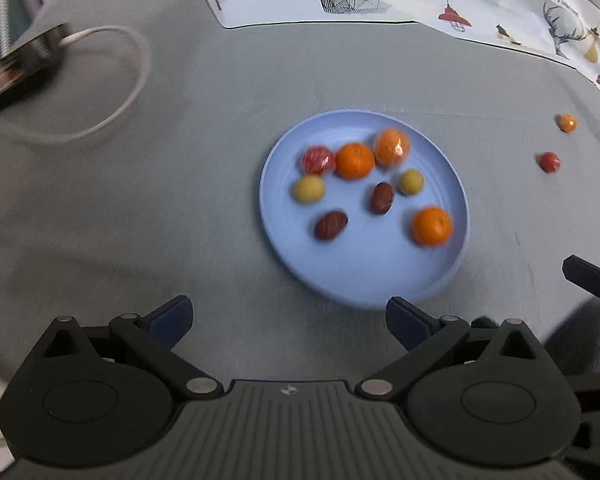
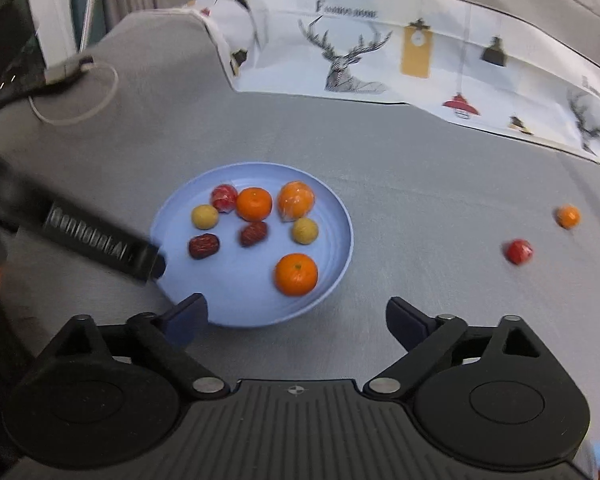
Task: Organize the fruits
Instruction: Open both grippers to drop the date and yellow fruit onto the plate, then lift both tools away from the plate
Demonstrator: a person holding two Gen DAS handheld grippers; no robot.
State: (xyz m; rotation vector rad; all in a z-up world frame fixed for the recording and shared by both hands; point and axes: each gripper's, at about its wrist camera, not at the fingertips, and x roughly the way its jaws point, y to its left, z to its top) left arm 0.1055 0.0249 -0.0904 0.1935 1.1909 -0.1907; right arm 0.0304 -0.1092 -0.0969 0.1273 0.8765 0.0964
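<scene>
Ahead of both sets of jaws sits the blue plate on the grey tablecloth, holding eight fruits. Writing first: from the right wrist we read "GenRobot.AI" along the left gripper's finger, a bit blurred, and a blurred line of print above the deer on the patterned cloth that we cannot read. Fruit looks: a front orange nearest the jaws with a green stem dot, a second orange at the back, a wrapped orange fruit beside it, a wrapped red fruit touching the second orange's left side, two yellow round fruits and two dark red dates between them. Well to the right of the plate, on the cloth, lie a loose red fruit and a loose small orange fruit, apart from each other. Our left gripper is spread wide and holds nothing; its right tip overlaps the plate's near rim in view. Our right gripper is also spread wide and holding nothing, left tip over the plate's near edge. Only the left wrist view clearly shows the phone and its looped white cable, far left; there the right gripper is just a dark finger tip at the right edge.
</scene>
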